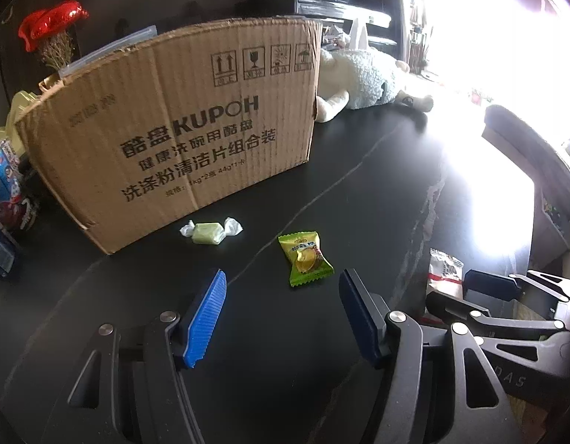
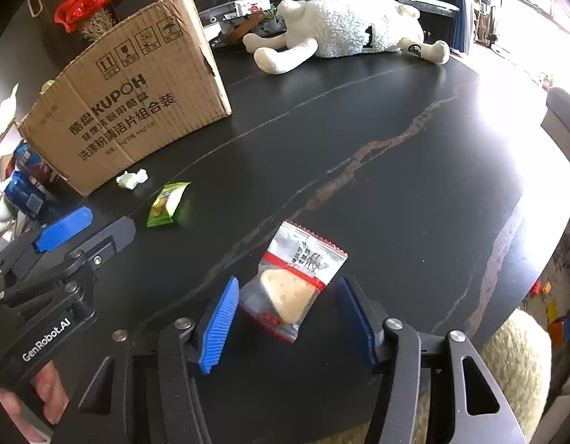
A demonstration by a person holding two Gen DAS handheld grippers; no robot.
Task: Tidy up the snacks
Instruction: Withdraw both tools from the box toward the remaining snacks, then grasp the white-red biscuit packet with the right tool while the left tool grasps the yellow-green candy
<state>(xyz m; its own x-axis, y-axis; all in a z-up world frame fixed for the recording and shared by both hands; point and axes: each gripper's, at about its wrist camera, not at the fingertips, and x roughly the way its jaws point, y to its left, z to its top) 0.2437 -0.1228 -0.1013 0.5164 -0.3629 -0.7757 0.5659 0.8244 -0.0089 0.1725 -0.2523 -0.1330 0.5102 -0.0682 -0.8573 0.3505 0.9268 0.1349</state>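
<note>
The clear snack packet with red trim (image 2: 297, 281), holding a pale wedge-shaped biscuit, lies on the black marble table (image 2: 395, 192) at the lower centre of the right wrist view, between the blue pads of the right gripper (image 2: 285, 318). The jaws stand partly apart; a gap shows on the right side of the packet, and the left pad sits just beside its edge, so they flank it without pressing.

To the upper left of it lies a green durian candy packet (image 2: 166, 203), and beyond that a pale green twist-wrapped candy (image 2: 131, 179), just beside the foot of a cardboard box printed KUPOH (image 2: 137, 103).

In the left wrist view the left gripper (image 1: 281, 318) stands wide and empty over bare table, with the green packet (image 1: 305, 259) just above its tips at frame centre and the twist candy (image 1: 211, 231) further up, close to the box (image 1: 181, 125).

A white plush sheep (image 2: 344, 26) lies at the upper centre of the right view, well apart from the 3 snacks. Blue snack boxes (image 2: 26, 185) crowd the left edge beside the box, with red foil decoration (image 2: 88, 3) at the upper left. Nothing lies between either gripper and the candies.
</note>
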